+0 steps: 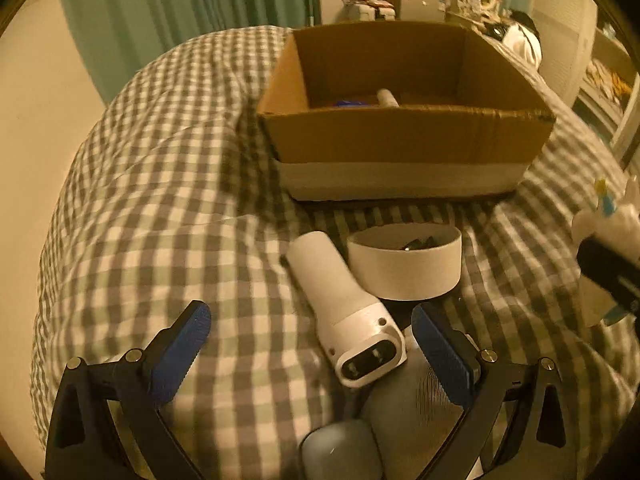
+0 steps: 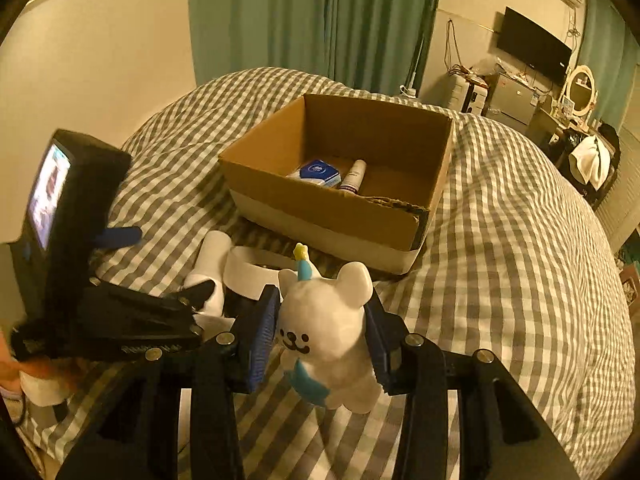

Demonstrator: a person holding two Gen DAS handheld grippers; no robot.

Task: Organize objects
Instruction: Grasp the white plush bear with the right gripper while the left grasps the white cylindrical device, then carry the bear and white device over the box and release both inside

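- The right gripper (image 2: 322, 336) pinched the plush bear (image 2: 328, 340) by its head, lifted off the bed (image 2: 500, 240), near the box (image 2: 332, 208).
- It probably needed to clear the near wall before letting go inside.
- The left gripper (image 1: 310, 354) hung spread wide around the white device (image 1: 344, 316), not touching.

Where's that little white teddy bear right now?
In the right wrist view, the white teddy bear is clamped in the right gripper, held above the checked bedspread, just short of the cardboard box.

Open left tool (image 1: 308, 354) hovers over white charger (image 1: 344, 312) beside what looks like a tape roll (image 1: 404, 266).
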